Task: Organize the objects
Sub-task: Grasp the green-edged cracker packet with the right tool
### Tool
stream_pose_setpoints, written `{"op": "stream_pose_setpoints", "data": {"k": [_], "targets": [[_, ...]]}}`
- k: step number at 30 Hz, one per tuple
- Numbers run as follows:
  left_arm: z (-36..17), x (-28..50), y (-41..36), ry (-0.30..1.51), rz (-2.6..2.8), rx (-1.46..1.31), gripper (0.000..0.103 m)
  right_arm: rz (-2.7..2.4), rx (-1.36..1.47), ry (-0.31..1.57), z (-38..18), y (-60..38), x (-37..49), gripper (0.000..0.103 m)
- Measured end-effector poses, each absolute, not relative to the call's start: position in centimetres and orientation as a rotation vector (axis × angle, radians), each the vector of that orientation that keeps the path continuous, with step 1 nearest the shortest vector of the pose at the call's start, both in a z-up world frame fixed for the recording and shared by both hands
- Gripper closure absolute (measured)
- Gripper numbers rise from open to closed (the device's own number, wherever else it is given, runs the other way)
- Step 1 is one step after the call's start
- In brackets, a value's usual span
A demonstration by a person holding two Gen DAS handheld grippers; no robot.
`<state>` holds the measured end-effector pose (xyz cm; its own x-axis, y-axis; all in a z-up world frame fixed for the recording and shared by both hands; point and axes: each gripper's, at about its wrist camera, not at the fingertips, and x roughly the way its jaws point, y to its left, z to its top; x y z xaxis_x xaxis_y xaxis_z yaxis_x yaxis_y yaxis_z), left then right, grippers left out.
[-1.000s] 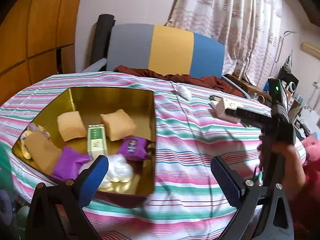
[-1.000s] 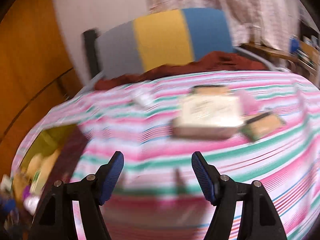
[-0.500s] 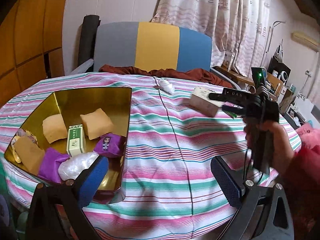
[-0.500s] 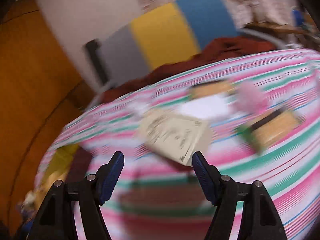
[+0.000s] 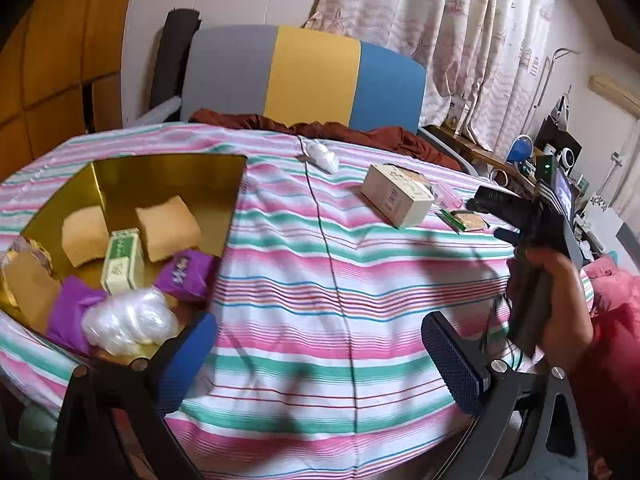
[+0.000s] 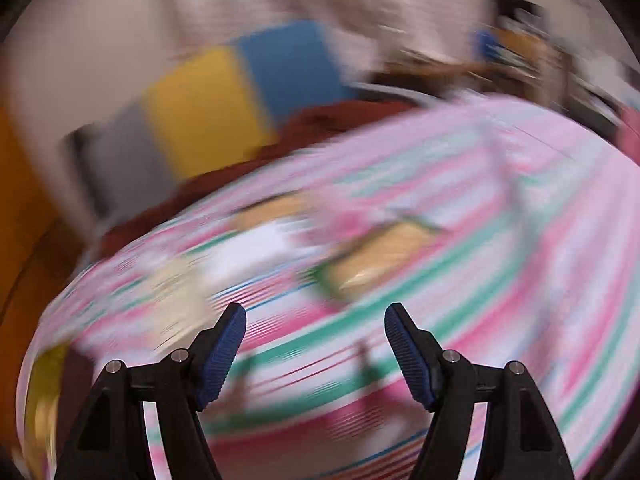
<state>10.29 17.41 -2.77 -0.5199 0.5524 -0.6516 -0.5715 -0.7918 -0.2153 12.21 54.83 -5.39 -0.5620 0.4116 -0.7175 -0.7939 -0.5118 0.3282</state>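
Room: bedroom corner with patterned curtains point(image 5: 460, 40) and a grey, yellow and blue chair back point(image 5: 304, 76) behind the work surface.
Surface: striped cloth point(image 5: 320, 280) in pink, green and white, spread wide and lying fairly flat.
Gold tin point(image 5: 168, 176): at the left of the cloth, already holding tan packets, purple packets, a green and white carton and a clear plastic bundle.
Cream box point(image 5: 396, 196): loose on the cloth, well apart from the tin, toward the far right.
Green-edged packet point(image 5: 464, 220): just beside the box on its right; a white wad point(image 5: 322, 156) lies farther back.
Left gripper point(image 5: 316, 356): spread wide and empty, hovering over the near edge beside the tin.
Right gripper point(image 6: 316, 348): released, nothing between the blue pads; its own view is badly smeared, so detail there cannot be read. In the left view a hand point(image 5: 556, 304) holds it at the right edge.
Step in hand: likely reaching for a loose item, the packet or the box.
Doing it well: settle the swing first, square the pads across the item's narrow sides, close only once centred, then lift clear of the neighbour.
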Motion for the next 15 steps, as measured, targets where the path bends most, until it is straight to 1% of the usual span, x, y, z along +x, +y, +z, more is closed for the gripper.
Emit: {"op": "stream_pose_setpoints", "data": {"k": [2, 5, 10, 12, 15], "targets": [[-2.9, 10.5, 17.7, 0.039, 2.277, -0.977, 0.0, 2.04, -0.723, 0.926, -5.6, 57.3, 12.0, 0.03], [-2.8, 11.0, 17.9, 0.056, 2.272, -0.972, 0.0, 1.98, -0.782, 0.93, -5.6, 59.3, 9.7, 0.03], [-2.7, 11.0, 17.8, 0.055, 2.275, -0.981, 0.0, 1.873, -0.923, 0.971, -7.4, 61.0, 6.0, 0.03], [-2.7, 11.0, 17.7, 0.055, 2.279, -0.986, 0.0, 1.852, -0.942, 0.951, -8.0, 61.0, 5.2, 0.031], [-2.7, 10.8, 17.7, 0.062, 2.284, -0.993, 0.0, 1.907, -0.975, 0.812, -8.3, 60.2, 4.5, 0.035]]}}
